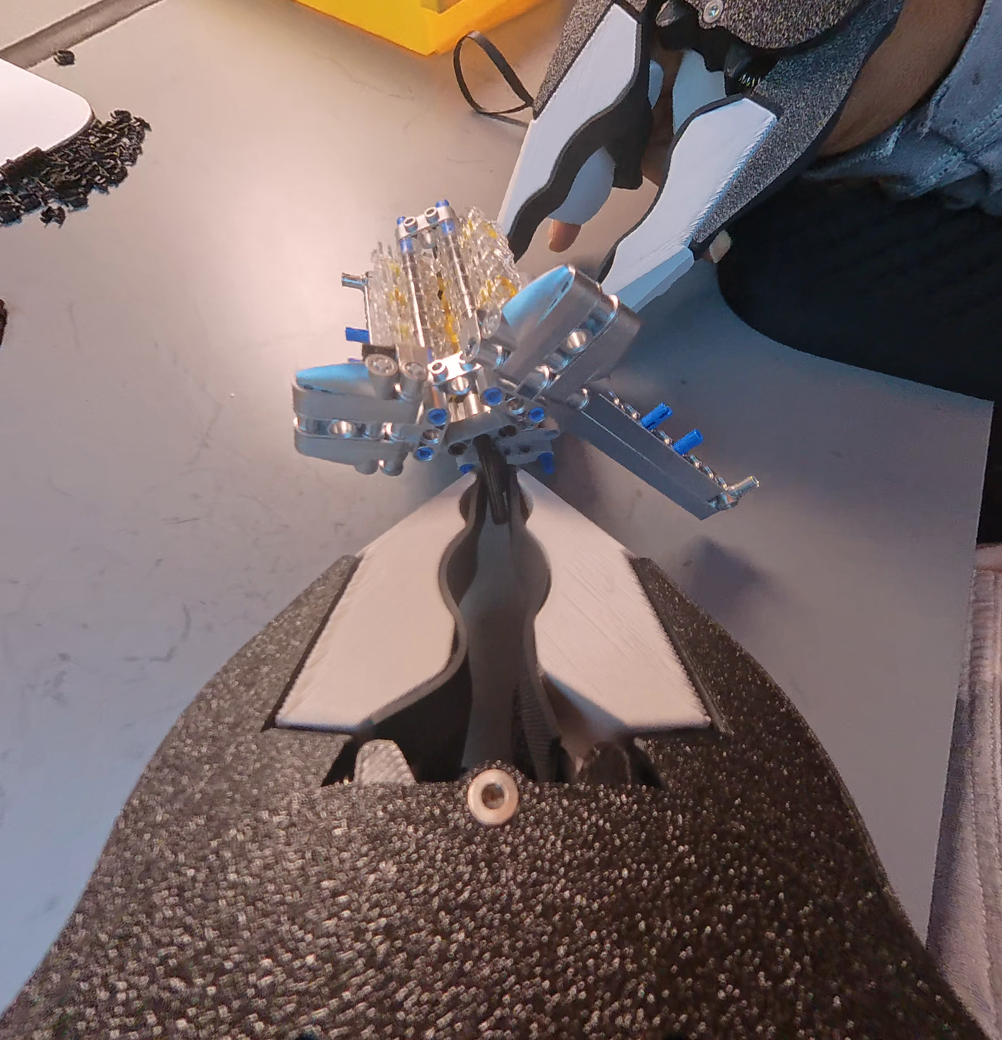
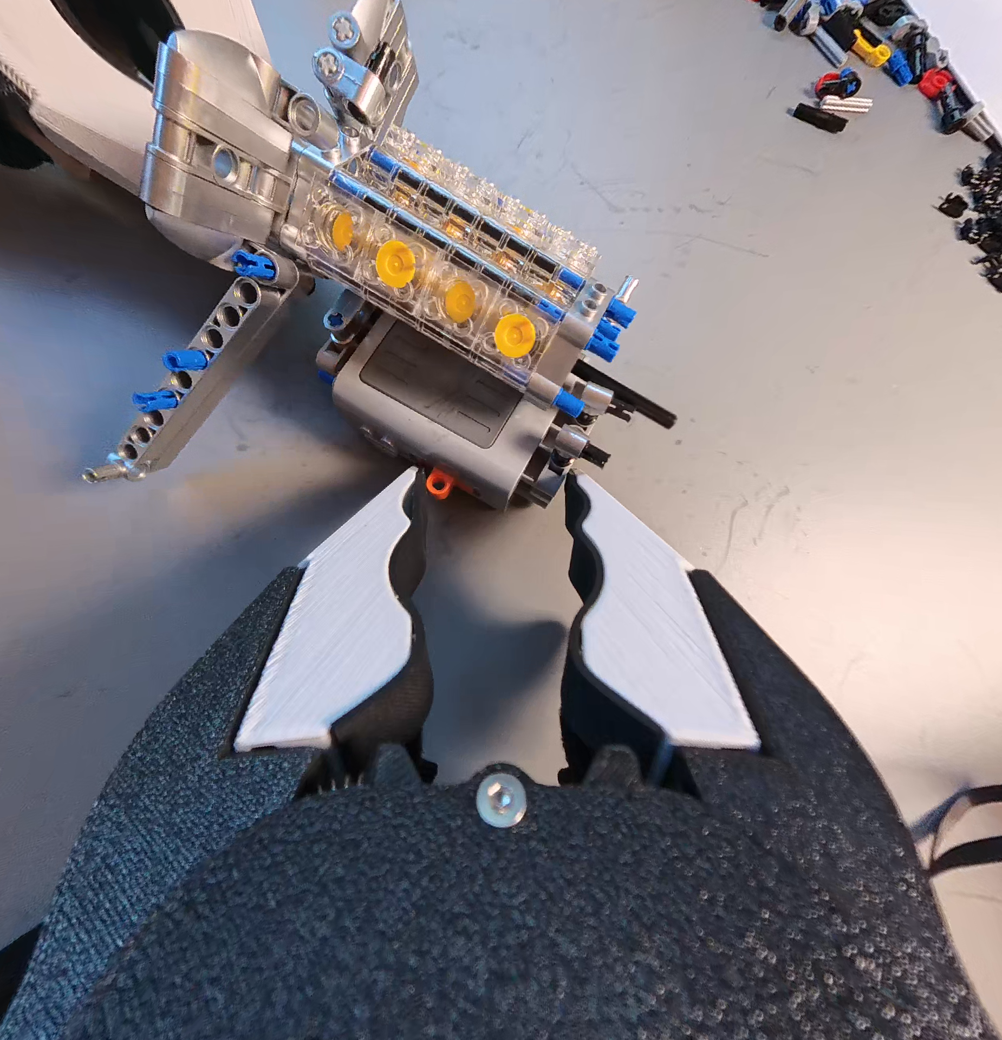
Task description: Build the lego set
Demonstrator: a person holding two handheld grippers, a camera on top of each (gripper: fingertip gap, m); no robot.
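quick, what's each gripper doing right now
Left gripper: closed on the black axle sticking out of the brick-built engine model.
Right gripper: open, holding nothing, jaws either side of the model's grey battery box.

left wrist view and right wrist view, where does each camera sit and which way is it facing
Left wrist view: sits on the left gripper, looking along its fingers, shut on a black axle of the silver and clear plastic brick engine model; the right gripper and a sleeve show beyond.
Right wrist view: sits on the right gripper, open, looking at the model's grey motor block and yellow pistons.
Both show the same model on the grey table, from opposite sides.
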